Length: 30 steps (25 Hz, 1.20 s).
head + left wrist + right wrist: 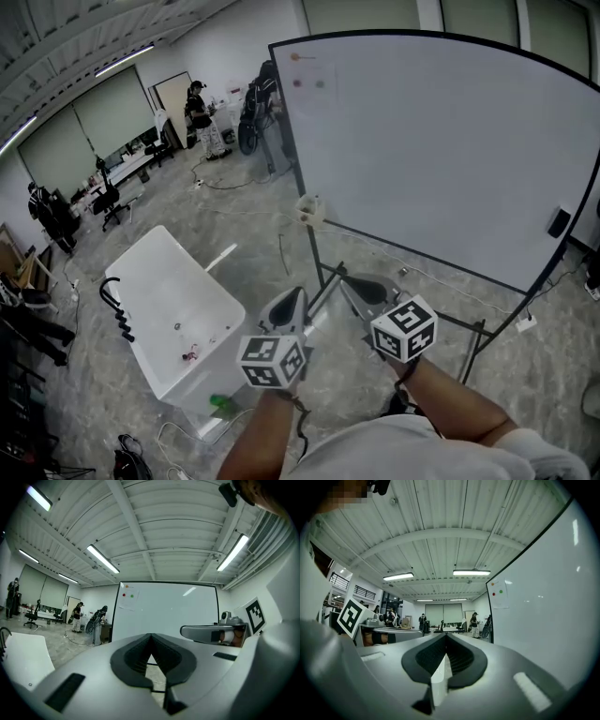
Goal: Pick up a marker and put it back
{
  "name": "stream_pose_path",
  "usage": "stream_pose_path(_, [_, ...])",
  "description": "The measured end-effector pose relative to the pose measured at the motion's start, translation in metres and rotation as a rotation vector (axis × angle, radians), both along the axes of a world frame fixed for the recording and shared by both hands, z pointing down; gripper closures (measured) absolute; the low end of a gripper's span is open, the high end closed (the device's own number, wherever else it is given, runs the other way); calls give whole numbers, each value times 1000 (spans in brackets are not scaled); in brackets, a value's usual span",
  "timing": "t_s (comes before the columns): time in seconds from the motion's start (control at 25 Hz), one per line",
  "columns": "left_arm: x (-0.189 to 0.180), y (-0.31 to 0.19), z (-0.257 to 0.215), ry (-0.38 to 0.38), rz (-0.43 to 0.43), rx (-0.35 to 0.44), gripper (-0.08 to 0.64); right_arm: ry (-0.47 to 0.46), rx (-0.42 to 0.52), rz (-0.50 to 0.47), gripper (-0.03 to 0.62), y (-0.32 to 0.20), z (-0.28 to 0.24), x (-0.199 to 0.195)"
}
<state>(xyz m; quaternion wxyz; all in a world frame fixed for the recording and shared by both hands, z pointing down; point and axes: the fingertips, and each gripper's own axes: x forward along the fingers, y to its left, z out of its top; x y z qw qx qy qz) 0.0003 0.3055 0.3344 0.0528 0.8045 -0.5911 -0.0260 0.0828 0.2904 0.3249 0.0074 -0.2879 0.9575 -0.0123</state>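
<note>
I cannot make out any marker in these views. A large whiteboard [441, 141] on a black stand fills the right of the head view and stands ahead in the left gripper view [168, 609]. My left gripper [292, 300] and right gripper [354, 283] are held side by side in front of its lower left corner, apart from it. Both are shut with nothing between the jaws, as the left gripper view [150, 641] and the right gripper view [446, 641] show. The board [553, 592] passes along the right gripper's right side.
A white table [159, 291] with a few small items and a black coiled cable [117, 309] stands to the left. A white holder [310, 208] sits on the board's left edge and a black eraser [560, 222] at its right. People [199, 117] stand far back.
</note>
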Motion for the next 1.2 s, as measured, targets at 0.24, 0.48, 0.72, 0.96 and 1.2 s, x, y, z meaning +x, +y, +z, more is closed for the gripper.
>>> stream_pose_path(0.24, [2,-50,8,14,-2,-22,555,-4,-12,-10,589,-51,4,-2])
stream_pose_path(0.48, [-3,-149,26,2,-33,-31,555,-10,-37,-29,589,-154,28,-6])
stream_pose_path(0.72, [2,-266,35,9,-65,-35,555,6,-61,-62,588,-273,39,-2])
stream_pose_path(0.96, [-3,-357,36,23,-110,-46,555,31,-80,-115,588,-364,45,-12])
stream_pose_path(1.2, [-27,-436,52,24,-126,-67,555,33,-127,-138,580,-441,68,-40])
